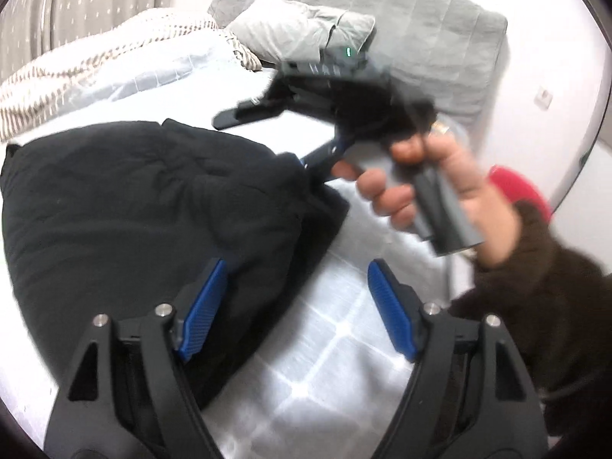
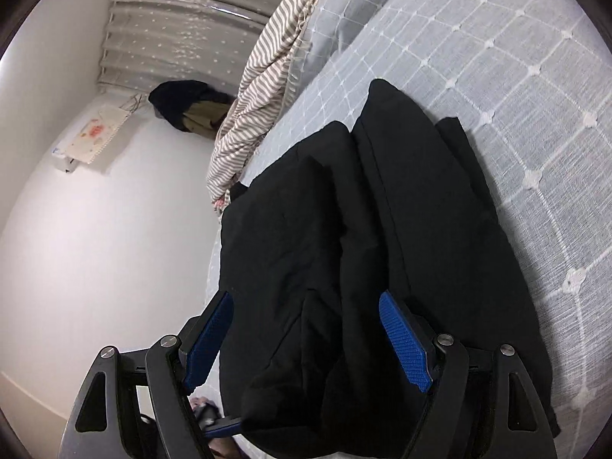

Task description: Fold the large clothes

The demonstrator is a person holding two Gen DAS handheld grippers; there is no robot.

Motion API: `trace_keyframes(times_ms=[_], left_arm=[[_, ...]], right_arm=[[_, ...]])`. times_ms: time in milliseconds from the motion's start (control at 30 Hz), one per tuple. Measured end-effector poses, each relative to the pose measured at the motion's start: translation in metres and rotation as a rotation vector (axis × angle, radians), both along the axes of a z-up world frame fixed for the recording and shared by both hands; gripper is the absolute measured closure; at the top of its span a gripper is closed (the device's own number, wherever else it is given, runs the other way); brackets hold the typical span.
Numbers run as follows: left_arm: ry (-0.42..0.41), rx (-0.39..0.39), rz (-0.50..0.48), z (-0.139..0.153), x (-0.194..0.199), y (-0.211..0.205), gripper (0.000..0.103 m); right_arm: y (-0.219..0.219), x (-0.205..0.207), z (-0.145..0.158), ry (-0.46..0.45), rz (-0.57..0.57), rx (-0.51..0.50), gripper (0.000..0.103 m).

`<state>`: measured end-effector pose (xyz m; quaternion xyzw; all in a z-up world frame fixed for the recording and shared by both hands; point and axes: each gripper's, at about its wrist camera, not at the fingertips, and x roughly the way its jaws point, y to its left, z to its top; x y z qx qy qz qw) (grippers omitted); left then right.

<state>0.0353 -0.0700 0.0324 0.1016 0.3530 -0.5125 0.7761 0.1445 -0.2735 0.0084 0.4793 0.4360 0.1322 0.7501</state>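
Note:
A bulky black padded jacket point(image 1: 145, 206) lies bunched on the pale checked bedspread point(image 1: 344, 344). My left gripper point(image 1: 296, 306) is open and empty, just above the jacket's near right edge. The right gripper point(image 1: 267, 134) shows blurred in the left wrist view, held in a bare hand, its jaws apart at the jacket's far right edge. In the right wrist view the jacket point(image 2: 363, 248) fills the middle, folded in long ridges. My right gripper point(image 2: 306, 336) is open, its blue pads point(image 2: 405, 344) astride the jacket's near end, gripping nothing.
A striped blanket point(image 2: 260, 95) is heaped at the bed's far side beside a curtain point(image 2: 183, 30). Grey pillows point(image 1: 298, 26) and a grey quilted headboard point(image 1: 440, 30) stand at the head. The bedspread point(image 2: 516, 95) stretches to the right. White wall point(image 2: 95, 229) on the left.

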Motion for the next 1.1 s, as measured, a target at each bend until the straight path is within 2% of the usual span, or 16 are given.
trace_keyframes(times_ms=[67, 100, 200, 300, 400, 500, 533, 567, 633, 700, 800, 900, 967, 1033, 1100], left_arm=[[0.018, -0.031, 0.058, 0.014, 0.008, 0.019, 0.026], [0.017, -0.040, 0.093, 0.011, 0.013, 0.031, 0.025], [-0.007, -0.055, 0.248, 0.018, 0.037, 0.060, 0.023], [-0.017, -0.006, 0.410, 0.007, 0.060, 0.079, 0.023], [-0.004, 0.004, 0.484, -0.009, 0.076, 0.093, 0.023], [0.035, -0.019, 0.514, -0.026, 0.085, 0.101, 0.023], [0.041, -0.030, 0.517, -0.029, 0.088, 0.098, 0.023], [0.046, -0.040, 0.522, -0.031, 0.094, 0.095, 0.023], [0.028, -0.052, 0.528, -0.031, 0.094, 0.090, 0.023], [-0.016, -0.059, 0.535, -0.026, 0.090, 0.087, 0.027], [-0.041, -0.102, 0.520, -0.021, 0.088, 0.089, 0.035], [-0.017, -0.131, 0.492, -0.023, 0.086, 0.083, 0.038], [0.019, -0.116, 0.462, -0.032, 0.087, 0.073, 0.041], [0.033, -0.104, 0.445, -0.041, 0.086, 0.064, 0.042], [0.005, -0.090, 0.446, -0.046, 0.082, 0.057, 0.042]], right_arm=[[0.002, 0.004, -0.004, 0.002, 0.011, 0.022, 0.023], [0.005, 0.005, -0.004, 0.005, 0.021, 0.026, 0.023], [0.013, 0.009, -0.008, 0.033, 0.053, 0.017, 0.023], [0.020, 0.011, -0.011, 0.088, 0.083, -0.053, 0.023], [0.029, 0.004, -0.007, 0.119, 0.119, -0.119, 0.023], [0.044, 0.004, -0.005, 0.109, 0.173, -0.185, 0.026], [0.052, 0.006, -0.004, 0.098, 0.193, -0.241, 0.031], [0.058, 0.008, -0.002, 0.079, 0.198, -0.290, 0.049], [0.066, 0.015, 0.004, 0.042, 0.194, -0.371, 0.059], [0.064, 0.017, 0.018, -0.008, 0.171, -0.402, 0.067], [0.043, 0.011, 0.046, -0.117, 0.064, -0.381, 0.069], [0.022, -0.004, 0.057, -0.139, -0.008, -0.403, 0.069], [0.008, -0.017, 0.055, -0.113, -0.037, -0.419, 0.069], [-0.003, -0.026, 0.038, -0.043, -0.052, -0.426, 0.069], [-0.010, -0.029, 0.017, 0.035, -0.036, -0.426, 0.060]])
